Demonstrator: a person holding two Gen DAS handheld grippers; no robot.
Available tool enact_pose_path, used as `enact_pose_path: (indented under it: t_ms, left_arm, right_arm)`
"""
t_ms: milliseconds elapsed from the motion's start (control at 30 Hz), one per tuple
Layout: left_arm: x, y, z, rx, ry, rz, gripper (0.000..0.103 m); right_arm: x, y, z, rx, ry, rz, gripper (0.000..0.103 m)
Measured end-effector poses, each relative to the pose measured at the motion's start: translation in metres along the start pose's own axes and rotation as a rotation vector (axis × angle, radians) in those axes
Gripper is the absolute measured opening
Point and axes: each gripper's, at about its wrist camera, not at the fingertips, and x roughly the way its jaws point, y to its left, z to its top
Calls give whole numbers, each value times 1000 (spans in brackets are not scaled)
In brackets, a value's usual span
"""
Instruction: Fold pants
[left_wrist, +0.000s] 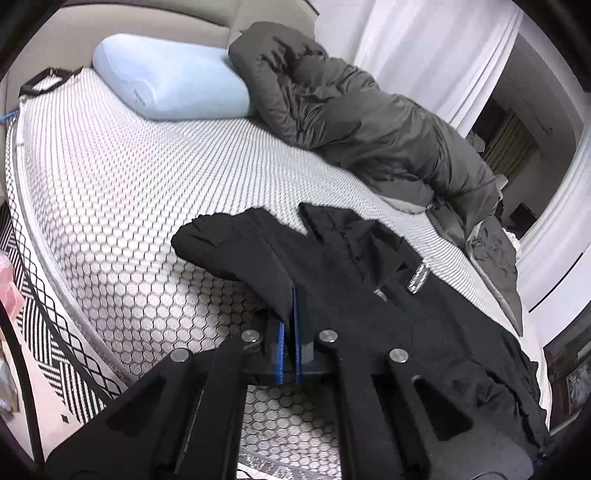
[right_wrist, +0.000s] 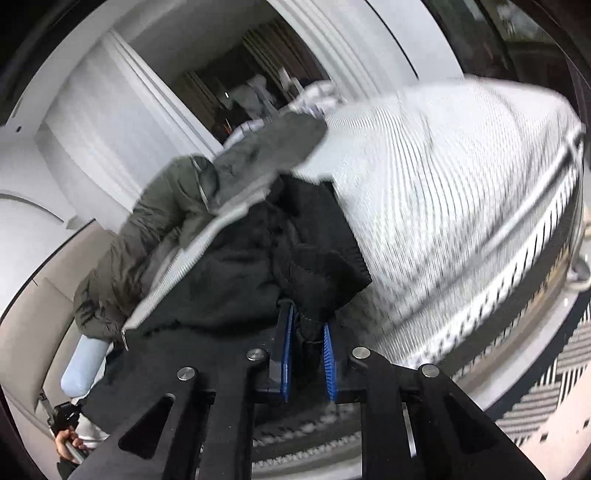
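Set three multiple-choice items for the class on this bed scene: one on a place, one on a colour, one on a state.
1. Where does the pillow lie?
A. at the far end of the mattress, beside the grey duvet
B. on the floor
C. on top of the pants

2. What colour are the pants?
A. red
B. black
C. white

3. How do the left tongs stand?
A. wide open over bare mattress
B. shut on the pillow
C. shut on the pants

Answers:
1 A: the pale blue pillow touches the duvet at the mattress's far end.
2 B: the cloth is black against the white mattress.
3 C: the blue pads pinch a fold of black cloth.
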Motion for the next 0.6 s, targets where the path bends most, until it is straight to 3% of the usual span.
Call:
enact_pose_path:
  t_ms: [167,333,467,600]
  left_arm:
    - [-8,-20,21,14,-36,-27,1]
    - [-4,-49,51,40,-55,-31,1]
    - [22,-78,82,65,-53,4,1]
    - [79,-105,118,69,-12,48,2]
  right_arm:
    - [-17,37,41,-54,-126,5,11]
    - [2,74,90,-78,-196,-17,10]
    - [41,101,135,-102,-206,-62,10]
    - [102,124,178,-121,-166,-115,10]
